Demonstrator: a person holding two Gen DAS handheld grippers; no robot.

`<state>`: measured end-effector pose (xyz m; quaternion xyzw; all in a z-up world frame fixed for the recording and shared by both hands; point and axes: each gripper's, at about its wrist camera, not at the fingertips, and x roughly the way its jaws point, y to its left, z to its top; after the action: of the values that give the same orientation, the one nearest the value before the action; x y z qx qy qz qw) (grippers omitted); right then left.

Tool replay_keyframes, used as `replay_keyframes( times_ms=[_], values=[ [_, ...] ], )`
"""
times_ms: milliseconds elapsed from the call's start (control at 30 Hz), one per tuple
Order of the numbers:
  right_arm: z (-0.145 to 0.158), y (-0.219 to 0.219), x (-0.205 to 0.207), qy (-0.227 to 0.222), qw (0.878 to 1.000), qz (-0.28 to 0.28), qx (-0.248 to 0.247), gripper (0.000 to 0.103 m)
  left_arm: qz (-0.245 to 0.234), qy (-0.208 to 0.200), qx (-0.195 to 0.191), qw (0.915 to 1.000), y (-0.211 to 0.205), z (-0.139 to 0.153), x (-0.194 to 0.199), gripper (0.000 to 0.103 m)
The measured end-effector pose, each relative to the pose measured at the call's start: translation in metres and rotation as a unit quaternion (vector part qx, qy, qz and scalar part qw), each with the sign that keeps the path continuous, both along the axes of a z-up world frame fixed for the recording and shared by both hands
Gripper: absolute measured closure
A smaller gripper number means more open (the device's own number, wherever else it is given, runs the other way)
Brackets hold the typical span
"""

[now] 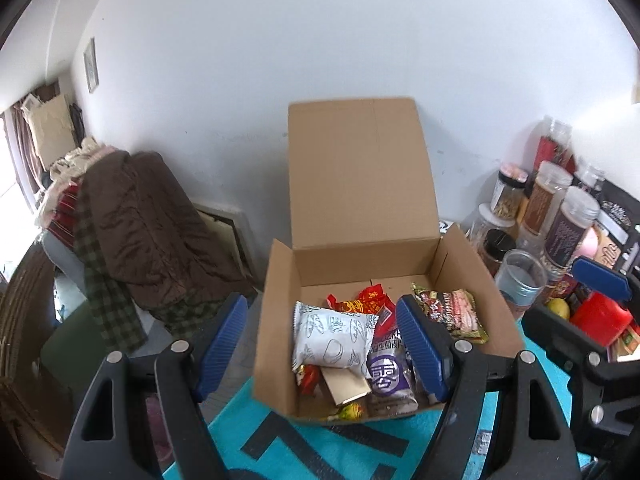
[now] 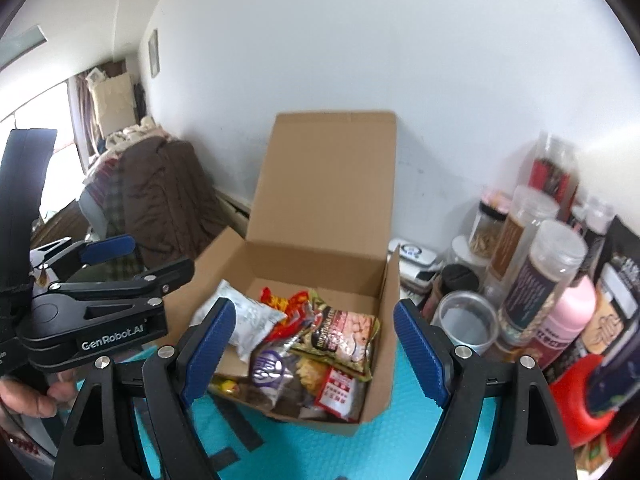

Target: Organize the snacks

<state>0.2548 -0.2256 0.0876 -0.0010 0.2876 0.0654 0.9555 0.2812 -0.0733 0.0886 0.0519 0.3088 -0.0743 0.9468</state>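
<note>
An open cardboard box (image 1: pixel 276 312) with its lid up stands on a teal mat (image 1: pixel 320 440). It holds several snack packets: a white pouch (image 1: pixel 332 338), a purple packet (image 1: pixel 386 376), red wrappers (image 1: pixel 360 300) and a peanut bag (image 1: pixel 456 312). My left gripper (image 1: pixel 320 344) is open and empty, held just above the box's near left part. My right gripper (image 2: pixel 310 344) is open and empty above the same box (image 2: pixel 384 320), over the peanut bag (image 2: pixel 344 340) and purple packet (image 2: pixel 268 368). The left gripper's side (image 2: pixel 108 312) shows in the right wrist view.
Several clear jars (image 1: pixel 568 224) and a plastic cup (image 1: pixel 520 276) crowd the right of the box, with a red container (image 1: pixel 600 316) and a lemon (image 1: pixel 558 308). A pink bottle (image 2: pixel 568 320) stands among them. A chair heaped with clothes (image 1: pixel 140 220) stands left, beyond the table edge.
</note>
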Motion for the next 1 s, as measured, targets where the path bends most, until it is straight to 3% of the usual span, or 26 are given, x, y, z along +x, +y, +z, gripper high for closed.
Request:
replay_keyframes(
  times_ms=[167, 467, 1000],
  values=[
    [0.021, 0.009, -0.031, -0.024, 1.0, 0.004, -0.005, 0.021, -0.004, -0.023, -0.002, 0.9997, 0.011, 0.019, -0.037, 0.026],
    [0.041, 0.025, -0.091, -0.057, 0.998, 0.01, -0.006, 0.021, 0.001, -0.046, -0.012, 0.9989, 0.033, 0.029, -0.101, 0.026],
    [0.007, 0.063, -0.179, -0.043, 0.999, 0.029, 0.0, 0.021, 0.004, -0.051, -0.012, 0.9986, 0.068, 0.003, -0.193, 0.026]
  ],
)
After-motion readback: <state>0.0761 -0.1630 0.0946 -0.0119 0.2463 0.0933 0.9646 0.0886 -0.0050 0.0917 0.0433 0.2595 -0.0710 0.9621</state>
